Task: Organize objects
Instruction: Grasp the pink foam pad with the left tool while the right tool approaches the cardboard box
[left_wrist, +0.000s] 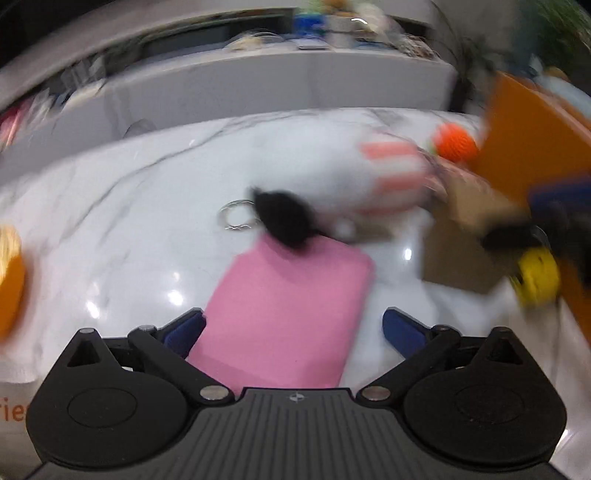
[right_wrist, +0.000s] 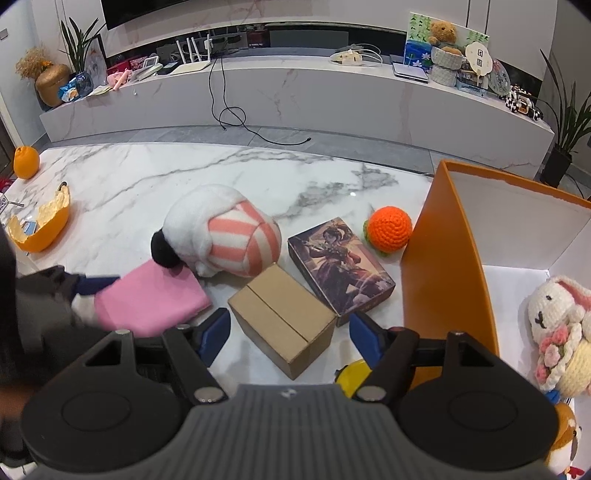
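While the left gripper (left_wrist: 293, 332) straddles the flat pink folded cloth (left_wrist: 288, 310) with jaws spread, apparently to grasp it, the right gripper (right_wrist: 290, 332) hovers open over the brown cardboard box (right_wrist: 282, 319); the orange storage bin (right_wrist: 448, 258) waits at three o'clock.

I can read only orange letters, "fie", on a white object (left_wrist: 14, 402) at my left wrist view's edge.

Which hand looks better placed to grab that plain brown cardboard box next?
Probably the right gripper: its open blue fingers already straddle the plain brown cardboard box. The left gripper is open around the pink folded cloth.
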